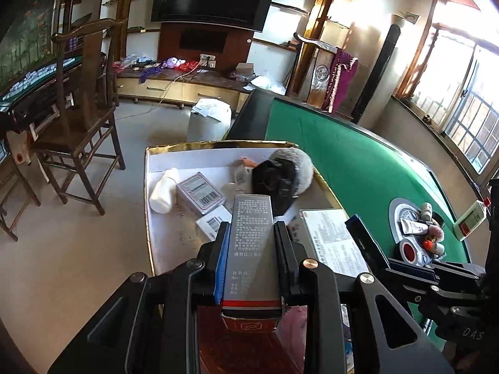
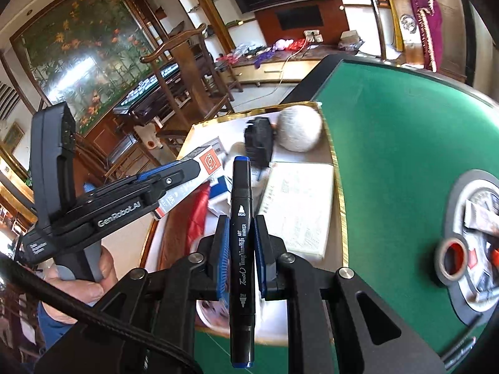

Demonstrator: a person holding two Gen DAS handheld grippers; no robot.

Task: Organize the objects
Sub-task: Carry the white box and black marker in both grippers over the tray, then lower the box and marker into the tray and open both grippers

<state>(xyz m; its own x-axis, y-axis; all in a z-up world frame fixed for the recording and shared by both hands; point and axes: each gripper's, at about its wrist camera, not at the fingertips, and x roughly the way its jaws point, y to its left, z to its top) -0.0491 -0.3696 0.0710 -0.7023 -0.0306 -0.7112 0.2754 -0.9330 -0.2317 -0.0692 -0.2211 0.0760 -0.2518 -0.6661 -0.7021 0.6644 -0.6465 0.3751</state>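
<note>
So the left gripper (image 1: 251,243) is clamped on a grey carton (image 1: 251,233), jaws only as wide as the carton, pads pressed flat against its long sides. The carton is held lengthwise along the fingers, red end toward the camera, up over the near part of the tray (image 1: 149,205).

The right gripper (image 2: 241,249) is squeezed nearly all the way closed on a black marker (image 2: 241,243), which is gripped around its middle with the blue cap end sticking out forward over the tray. In the right wrist view the left gripper is seen from the side, carton poking out of it, a hand (image 2: 90,283) wrapped around its handle.

The white gold-rimmed tray is sat on the green table (image 1: 358,162), at its edge. Inside the tray: a fluffy ball (image 1: 304,163) at the far corner, a black gadget (image 1: 276,180) touching it, a white bottle (image 1: 163,191) and a small barcoded box (image 1: 199,193) side by side, and a booklet (image 1: 333,240) on the side toward the table's middle. Well apart from the tray, a round dish (image 1: 396,215) of small stuff is seen on the felt.
</note>
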